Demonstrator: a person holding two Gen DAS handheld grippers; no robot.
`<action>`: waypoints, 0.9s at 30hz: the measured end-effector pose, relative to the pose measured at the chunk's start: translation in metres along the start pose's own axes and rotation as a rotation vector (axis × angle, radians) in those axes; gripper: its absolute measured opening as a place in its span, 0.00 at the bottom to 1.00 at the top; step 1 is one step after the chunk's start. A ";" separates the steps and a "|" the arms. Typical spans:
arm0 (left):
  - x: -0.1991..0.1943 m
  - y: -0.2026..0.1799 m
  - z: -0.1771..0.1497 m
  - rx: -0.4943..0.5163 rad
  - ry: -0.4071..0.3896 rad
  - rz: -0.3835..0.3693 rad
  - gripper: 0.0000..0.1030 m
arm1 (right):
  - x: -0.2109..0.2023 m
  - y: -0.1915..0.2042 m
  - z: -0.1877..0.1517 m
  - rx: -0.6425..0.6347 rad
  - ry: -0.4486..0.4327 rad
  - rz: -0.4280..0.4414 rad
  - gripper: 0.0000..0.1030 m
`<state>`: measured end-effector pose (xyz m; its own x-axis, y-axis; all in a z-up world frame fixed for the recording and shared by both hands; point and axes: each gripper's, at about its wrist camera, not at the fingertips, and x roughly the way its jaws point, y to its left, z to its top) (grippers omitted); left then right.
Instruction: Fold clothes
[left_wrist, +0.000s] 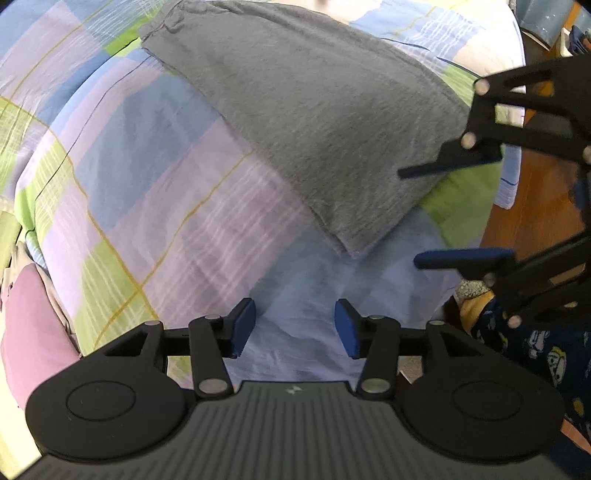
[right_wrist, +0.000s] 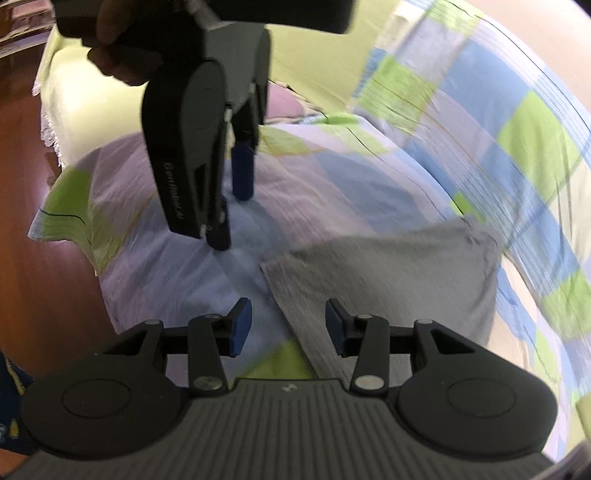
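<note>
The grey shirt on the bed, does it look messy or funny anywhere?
Not really. The grey shirt lies folded flat on the checked bedsheet, edges mostly even. Its far corner is slightly bunched. Both grippers are open and empty.

bed: takes up most of both views, covered in a checked sheet (left_wrist: 122, 206) of lilac, blue and lime green with thin yellow lines
floor: reddish-brown wood (right_wrist: 33, 236), shiny, just off the bed's edge
pale cover: yellowish-cream cloth with a lacy fringe (right_wrist: 85, 107) behind the bed corner
light: soft daylight, fairly bright, picture a bit smeared
</note>
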<state>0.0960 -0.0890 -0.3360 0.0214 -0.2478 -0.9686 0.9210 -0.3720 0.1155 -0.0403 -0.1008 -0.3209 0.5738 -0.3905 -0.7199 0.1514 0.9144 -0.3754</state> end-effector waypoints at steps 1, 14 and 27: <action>0.000 0.000 -0.001 0.009 -0.004 0.004 0.53 | 0.005 0.002 0.001 -0.024 0.007 -0.001 0.38; 0.001 -0.050 -0.024 0.603 -0.182 0.187 0.56 | 0.035 0.001 -0.001 -0.094 0.000 -0.012 0.03; 0.017 -0.059 -0.015 1.061 -0.470 0.279 0.53 | -0.004 -0.035 0.008 0.031 -0.088 0.027 0.02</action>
<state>0.0478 -0.0578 -0.3623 -0.1789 -0.6584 -0.7311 0.1209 -0.7521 0.6478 -0.0412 -0.1301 -0.3001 0.6466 -0.3563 -0.6745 0.1588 0.9277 -0.3378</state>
